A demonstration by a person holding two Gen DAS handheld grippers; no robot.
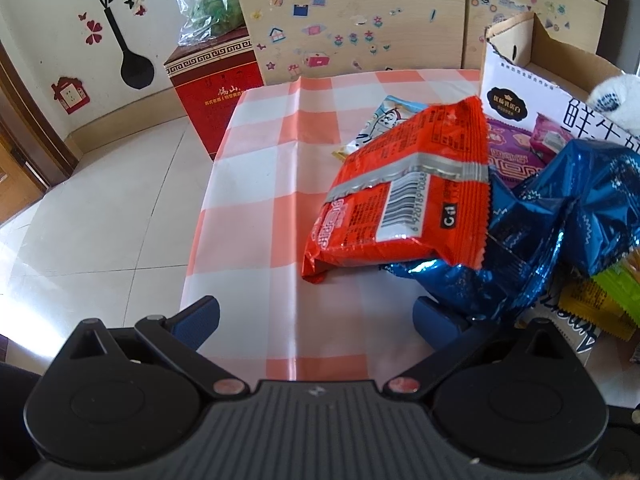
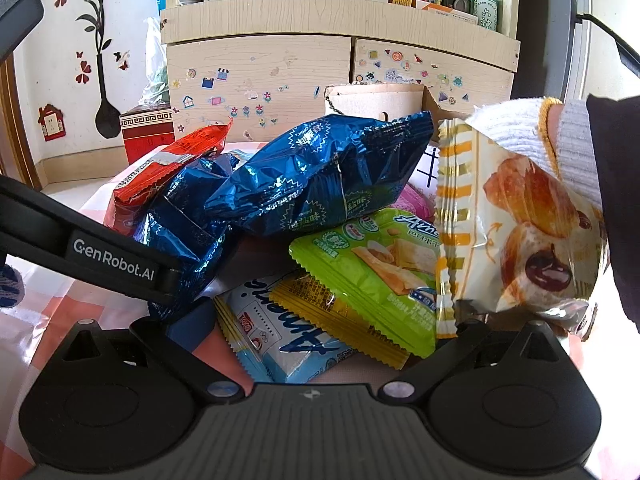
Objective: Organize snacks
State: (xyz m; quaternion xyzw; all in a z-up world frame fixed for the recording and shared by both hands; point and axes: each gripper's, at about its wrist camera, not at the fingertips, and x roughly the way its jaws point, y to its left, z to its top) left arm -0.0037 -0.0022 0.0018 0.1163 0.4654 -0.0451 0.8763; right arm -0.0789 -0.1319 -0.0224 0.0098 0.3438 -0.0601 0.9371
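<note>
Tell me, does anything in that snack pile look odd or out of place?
Yes: the blue foil bag is badly crumpled and perched atop the heap, and the red packet leans tilted against it rather than lying flat on the checked tablecloth.

The left gripper (image 1: pixel 316 320) hangs low over the orange-checked tablecloth (image 1: pixel 272 160), its blue-padded fingers (image 1: pixel 198 320) spread wide with only cloth between them. The right-hand pad touches a crumpled blue foil bag (image 1: pixel 560 216). A red snack packet (image 1: pixel 404 192) lies barcode-up ahead, overlapping that bag, with a white carton (image 1: pixel 516 96) behind
</note>
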